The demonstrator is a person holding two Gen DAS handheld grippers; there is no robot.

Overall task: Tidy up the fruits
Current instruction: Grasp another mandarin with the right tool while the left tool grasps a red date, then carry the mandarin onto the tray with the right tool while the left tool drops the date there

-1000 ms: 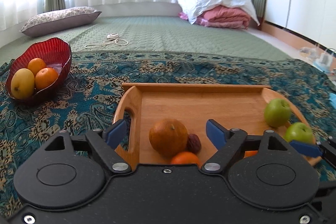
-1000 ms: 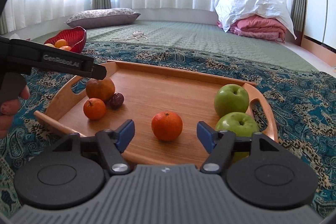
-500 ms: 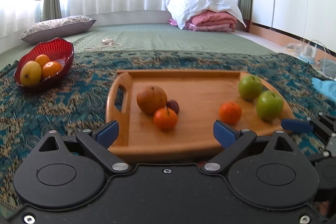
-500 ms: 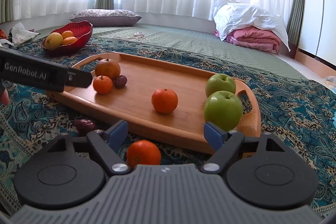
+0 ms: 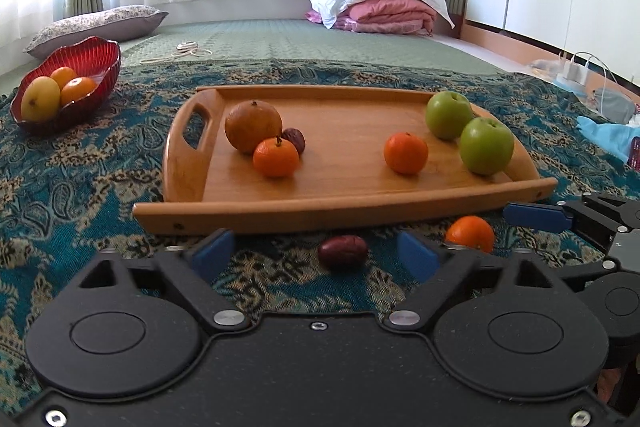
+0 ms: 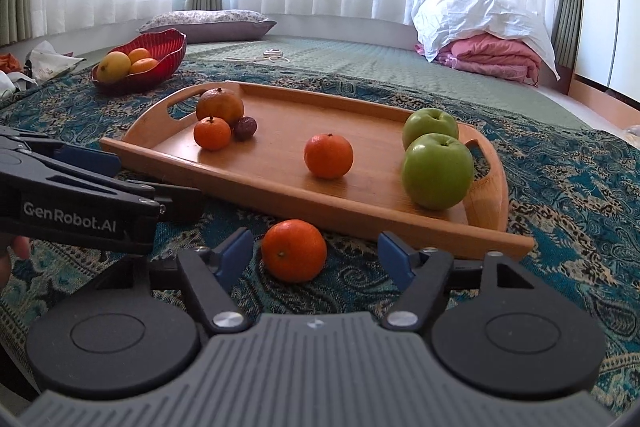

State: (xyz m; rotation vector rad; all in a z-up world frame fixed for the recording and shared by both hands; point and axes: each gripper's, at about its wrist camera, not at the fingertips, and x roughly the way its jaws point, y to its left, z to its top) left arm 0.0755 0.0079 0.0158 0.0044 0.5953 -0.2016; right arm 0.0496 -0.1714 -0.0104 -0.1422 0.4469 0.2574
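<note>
Both grippers line up on the strays lying on the cloth just short of the wooden tray [image 5: 344, 205]. The left gripper [image 5: 316, 253] is closing, empty, around the red date [image 5: 343, 253]; the right gripper [image 6: 314, 253] is closing, pads clear, around the loose mandarin [image 6: 294, 250]. Next, I'd say: pinch gently, then lift.

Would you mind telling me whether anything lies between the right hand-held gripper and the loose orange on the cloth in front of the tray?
Nothing visible does. The orange sits on the patterned cloth just ahead of the right hand-held gripper, whose jaws are closing around it without touching it. The left hand-held gripper is off to one side.

White lettering "GenRobot.AI" — printed on the left claw's [image 6: 86, 163] black side.
</note>
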